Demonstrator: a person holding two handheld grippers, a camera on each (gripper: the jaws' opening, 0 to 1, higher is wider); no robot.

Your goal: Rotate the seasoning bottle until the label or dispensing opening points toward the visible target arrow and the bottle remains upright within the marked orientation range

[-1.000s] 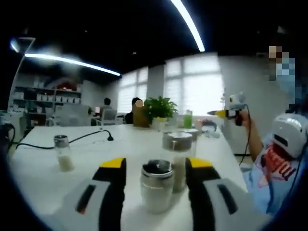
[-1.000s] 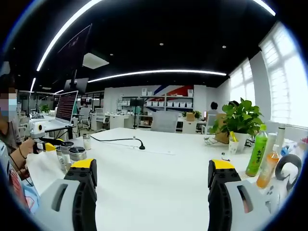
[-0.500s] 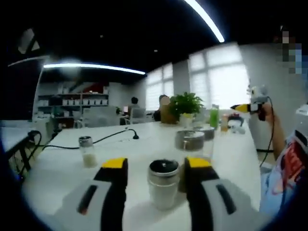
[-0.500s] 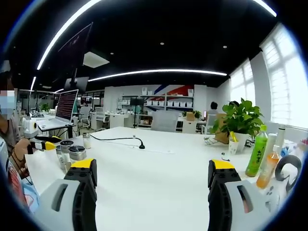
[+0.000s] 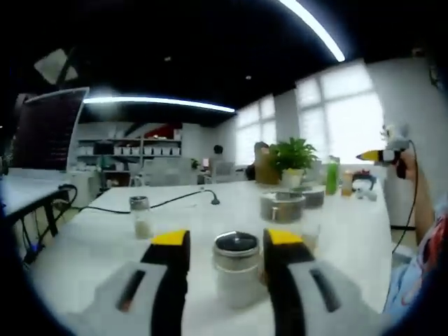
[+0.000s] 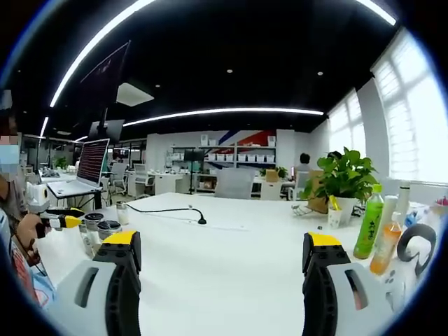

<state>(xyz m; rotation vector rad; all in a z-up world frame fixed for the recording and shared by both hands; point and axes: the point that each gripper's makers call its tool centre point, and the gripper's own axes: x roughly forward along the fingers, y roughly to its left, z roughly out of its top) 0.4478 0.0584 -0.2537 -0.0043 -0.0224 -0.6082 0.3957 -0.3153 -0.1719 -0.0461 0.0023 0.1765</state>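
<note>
A seasoning bottle [image 5: 236, 271] with a shiny metal lid and pale contents stands upright on the white table [image 5: 105, 241]. My left gripper [image 5: 227, 241] is open, with one yellow-tipped jaw on each side of the bottle and a gap on the left. A wider metal-lidded jar [image 5: 283, 208] stands just behind it, and a third jar [image 5: 312, 196] stands farther back. In the right gripper view the left gripper [image 6: 61, 221] shows small at the far left beside the jars [image 6: 106, 228]. My right gripper [image 6: 222, 280] is open over bare table, holding nothing.
A small glass shaker [image 5: 142, 218] stands to the left, and a black cable [image 5: 182, 199] crosses the table. A potted plant [image 6: 341, 180], a green drink bottle [image 6: 368, 222] and an orange bottle [image 6: 383, 246] stand at the right. A laptop [image 6: 89, 162] stands at the far left. A hand holds the right gripper [image 5: 383, 155].
The left gripper view has swung, so the background has shifted and the shaker and jars sit differently in the picture. The bottle stays between the open jaws. The right gripper view has barely moved.
</note>
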